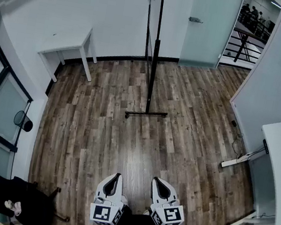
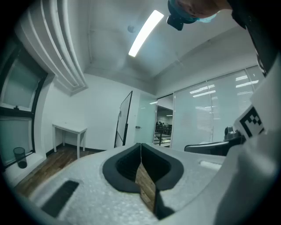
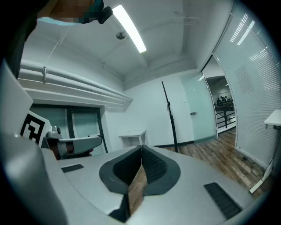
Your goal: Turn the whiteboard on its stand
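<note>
Left gripper (image 1: 117,175) and right gripper (image 1: 156,180) jaws point toward far-off whiteboard (image 1: 155,42).

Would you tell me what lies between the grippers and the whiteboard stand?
Only bare wooden floor before the whiteboard stand, as the head view shows.

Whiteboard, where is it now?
In the head view the whiteboard stands edge-on at top centre, between the white table on the left and the door.
</note>
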The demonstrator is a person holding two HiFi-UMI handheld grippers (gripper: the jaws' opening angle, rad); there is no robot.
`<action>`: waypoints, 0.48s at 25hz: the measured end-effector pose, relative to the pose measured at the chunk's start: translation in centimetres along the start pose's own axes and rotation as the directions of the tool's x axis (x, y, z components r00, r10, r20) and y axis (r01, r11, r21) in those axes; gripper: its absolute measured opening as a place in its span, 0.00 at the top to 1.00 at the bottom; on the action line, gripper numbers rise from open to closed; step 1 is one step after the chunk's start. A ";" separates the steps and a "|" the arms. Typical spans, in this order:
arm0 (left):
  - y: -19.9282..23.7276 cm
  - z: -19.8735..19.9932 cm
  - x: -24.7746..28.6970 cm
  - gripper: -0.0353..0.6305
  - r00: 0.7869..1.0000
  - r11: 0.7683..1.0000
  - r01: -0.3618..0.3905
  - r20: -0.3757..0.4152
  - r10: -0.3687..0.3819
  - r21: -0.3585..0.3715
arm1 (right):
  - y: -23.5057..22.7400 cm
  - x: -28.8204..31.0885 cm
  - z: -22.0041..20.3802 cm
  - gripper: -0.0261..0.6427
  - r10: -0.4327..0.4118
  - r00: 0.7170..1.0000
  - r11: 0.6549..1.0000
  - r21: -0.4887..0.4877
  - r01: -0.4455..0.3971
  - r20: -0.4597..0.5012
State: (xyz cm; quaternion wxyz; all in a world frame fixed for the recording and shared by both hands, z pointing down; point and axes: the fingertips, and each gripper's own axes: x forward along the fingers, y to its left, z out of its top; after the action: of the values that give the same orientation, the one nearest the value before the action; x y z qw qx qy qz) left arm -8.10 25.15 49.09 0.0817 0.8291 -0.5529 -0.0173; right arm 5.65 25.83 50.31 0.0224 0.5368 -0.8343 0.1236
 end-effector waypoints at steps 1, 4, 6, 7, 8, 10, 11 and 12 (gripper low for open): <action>0.3 0.1 0.1 0.92 1.000 1.000 0.002 0.000 -0.002 -0.001 | 0.2 0.3 0.1 0.94 -0.004 1.000 1.000 -0.001 0.004 0.000; 1.2 0.3 0.5 0.92 1.000 1.000 0.006 -0.003 -0.006 -0.005 | 0.6 1.2 0.3 0.94 -0.007 1.000 1.000 -0.003 0.007 0.002; 1.7 0.2 0.7 0.92 1.000 1.000 0.011 -0.005 -0.011 -0.008 | 0.8 1.7 0.2 0.94 -0.007 1.000 1.000 -0.003 0.007 0.002; 2.0 0.2 0.9 0.92 1.000 1.000 0.014 -0.005 -0.015 -0.010 | 0.9 2.0 0.2 0.94 -0.010 1.000 1.000 -0.003 0.010 0.002; 2.3 0.2 1.1 0.92 1.000 1.000 0.019 -0.006 -0.019 -0.012 | 0.9 2.2 0.2 0.94 -0.015 1.000 1.000 -0.003 0.015 0.003; 2.8 0.2 1.3 0.92 1.000 0.999 0.028 -0.008 -0.028 -0.015 | 1.2 2.7 0.2 0.94 -0.023 1.000 1.000 0.000 0.023 0.008; 3.1 0.3 1.4 0.92 0.999 0.999 0.035 -0.008 -0.035 -0.015 | 1.3 3.0 0.3 0.94 -0.027 1.000 1.000 0.002 0.027 0.014; 3.4 0.4 1.6 0.92 0.999 0.999 0.044 -0.008 -0.044 -0.014 | 1.4 3.3 0.5 0.94 -0.033 0.999 0.999 0.003 0.033 0.022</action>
State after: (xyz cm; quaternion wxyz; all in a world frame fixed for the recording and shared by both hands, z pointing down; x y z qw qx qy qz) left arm -10.59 22.38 49.32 0.0891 0.8405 -0.5341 -0.0196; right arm 3.05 23.35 50.16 0.0145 0.5516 -0.8255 0.1181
